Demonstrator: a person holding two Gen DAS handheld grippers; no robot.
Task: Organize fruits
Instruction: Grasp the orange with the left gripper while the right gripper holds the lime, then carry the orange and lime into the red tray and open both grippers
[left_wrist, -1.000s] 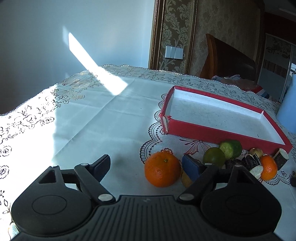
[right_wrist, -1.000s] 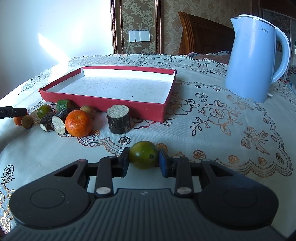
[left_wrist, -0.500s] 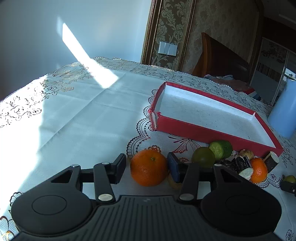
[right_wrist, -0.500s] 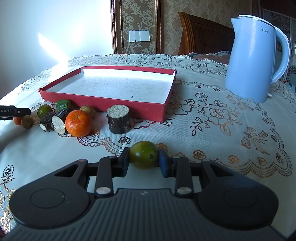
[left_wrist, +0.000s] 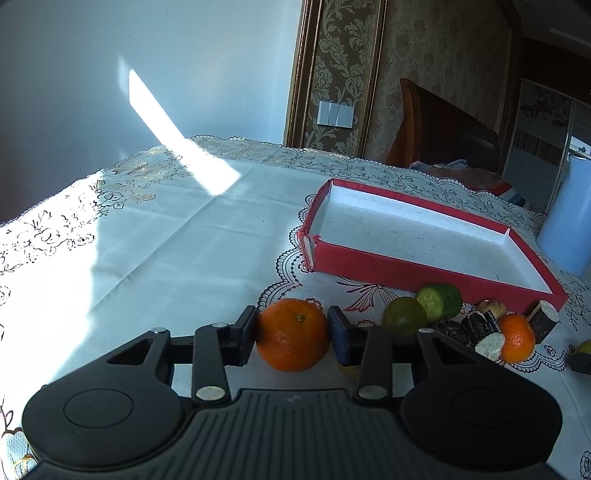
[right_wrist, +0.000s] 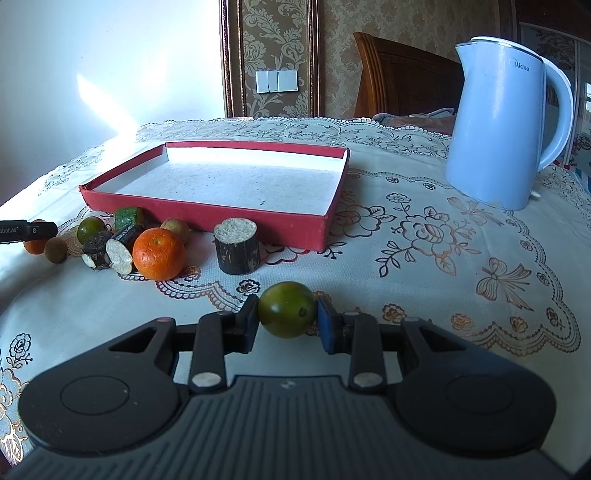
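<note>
On the white lace tablecloth, a large orange (left_wrist: 293, 334) sits between the pads of my left gripper (left_wrist: 291, 328), whose jaws are closing; both pads touch its sides. My right gripper (right_wrist: 287, 321) is shut on a dark green round fruit (right_wrist: 287, 309) low over the cloth. The empty red tray (left_wrist: 406, 271) with a white floor lies beyond, up and to the right in the left wrist view. In the right wrist view the tray (right_wrist: 207, 212) lies ahead and to the left.
Loose pieces lie along the tray's near wall: a small orange (right_wrist: 159, 253), a green fruit (right_wrist: 90, 229), a cucumber piece (left_wrist: 439, 301), dark cut stubs (right_wrist: 236, 245) and a brown round fruit (right_wrist: 55, 250). A pale blue kettle (right_wrist: 506, 122) stands at the right.
My left gripper's jaws have closed in from wide apart onto the large orange, and its view shifted slightly. The right gripper stays shut on the green fruit, unmoved.
</note>
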